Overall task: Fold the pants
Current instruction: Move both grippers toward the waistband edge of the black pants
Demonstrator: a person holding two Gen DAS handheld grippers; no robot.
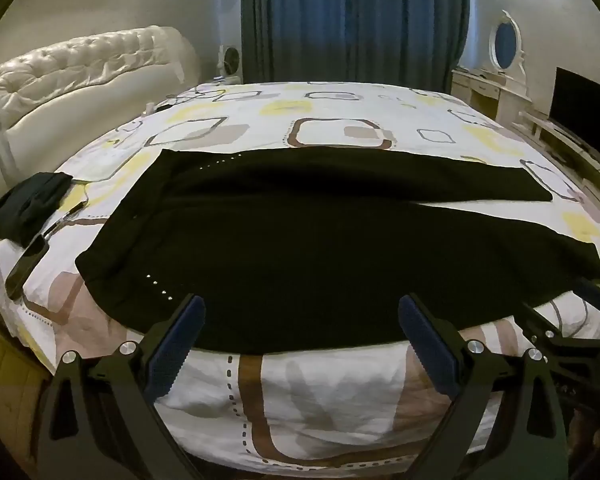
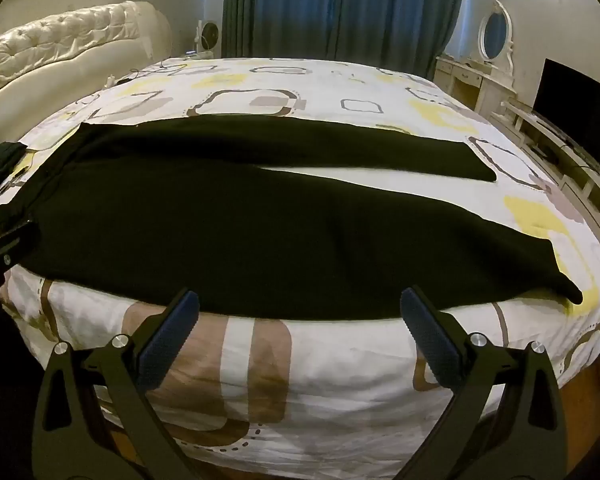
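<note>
No writing is legible. Black pants (image 1: 284, 240) lie flat across the bed (image 1: 340, 392), waist at the left, legs splayed to the right. Left gripper (image 1: 302, 312) and right gripper (image 2: 300, 304) hover at the near edge, jaws wide apart, empty. Dark clothes (image 1: 28, 208) sit beside the waist.

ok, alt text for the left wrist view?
Black pants lie spread flat across a bed with a patterned cover, legs apart and pointing right. The left gripper hangs open at the near edge, holding nothing. A smaller dark garment sits at the bed's left edge.
</note>
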